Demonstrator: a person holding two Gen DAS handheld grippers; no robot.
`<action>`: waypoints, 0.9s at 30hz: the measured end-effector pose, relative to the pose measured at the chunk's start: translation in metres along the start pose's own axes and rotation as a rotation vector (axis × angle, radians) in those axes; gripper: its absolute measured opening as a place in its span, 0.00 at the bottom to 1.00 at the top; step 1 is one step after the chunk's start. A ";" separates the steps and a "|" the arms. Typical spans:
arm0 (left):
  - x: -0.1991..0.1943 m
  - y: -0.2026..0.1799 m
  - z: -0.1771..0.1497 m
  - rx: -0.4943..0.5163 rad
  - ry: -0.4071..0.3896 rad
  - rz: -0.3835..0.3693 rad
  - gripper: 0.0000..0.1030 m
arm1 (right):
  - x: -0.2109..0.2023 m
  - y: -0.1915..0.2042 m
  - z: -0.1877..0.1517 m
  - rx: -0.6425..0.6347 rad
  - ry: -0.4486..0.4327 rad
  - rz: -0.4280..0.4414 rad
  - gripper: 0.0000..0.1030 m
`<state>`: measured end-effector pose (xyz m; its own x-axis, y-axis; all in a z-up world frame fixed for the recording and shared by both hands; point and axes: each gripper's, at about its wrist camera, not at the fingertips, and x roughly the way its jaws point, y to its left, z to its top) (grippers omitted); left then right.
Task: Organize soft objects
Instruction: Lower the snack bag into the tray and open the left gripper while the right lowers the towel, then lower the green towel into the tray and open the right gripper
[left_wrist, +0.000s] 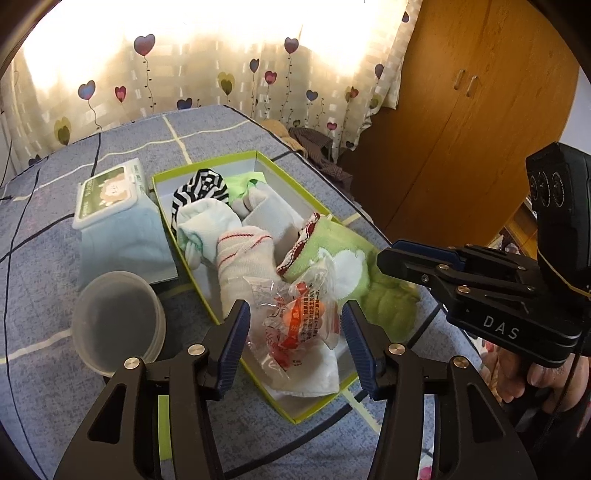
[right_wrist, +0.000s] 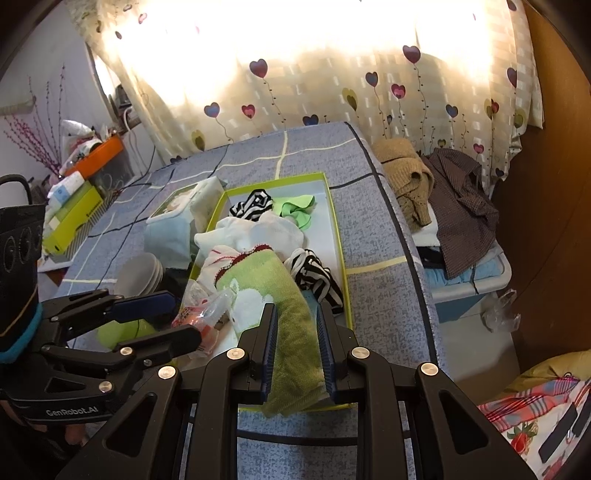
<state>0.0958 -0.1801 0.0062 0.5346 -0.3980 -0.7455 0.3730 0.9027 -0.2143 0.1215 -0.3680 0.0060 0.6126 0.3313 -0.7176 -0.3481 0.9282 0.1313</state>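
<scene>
Two grippers work over the green-rimmed shallow cardboard box on the blue grid-patterned bed. Right gripper has its fingers clamped on the green terry sock, draped over the box's near edge. Left gripper fingers stand wide apart around the crinkly clear plastic packet, not pressing it.

"DAS" on right tool; "GenRobot.AI" on left tool.
</scene>
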 end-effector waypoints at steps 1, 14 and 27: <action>-0.001 0.001 0.000 -0.001 -0.003 -0.002 0.51 | -0.001 0.002 -0.001 0.000 -0.001 -0.001 0.21; -0.031 0.002 -0.002 -0.024 -0.065 -0.060 0.51 | -0.020 0.015 -0.001 -0.018 -0.033 -0.018 0.31; -0.047 0.007 -0.010 -0.046 -0.088 -0.007 0.51 | -0.036 0.025 -0.008 -0.029 -0.047 -0.026 0.32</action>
<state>0.0657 -0.1536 0.0341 0.5972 -0.4152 -0.6863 0.3430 0.9056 -0.2495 0.0848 -0.3578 0.0302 0.6540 0.3157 -0.6875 -0.3516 0.9315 0.0932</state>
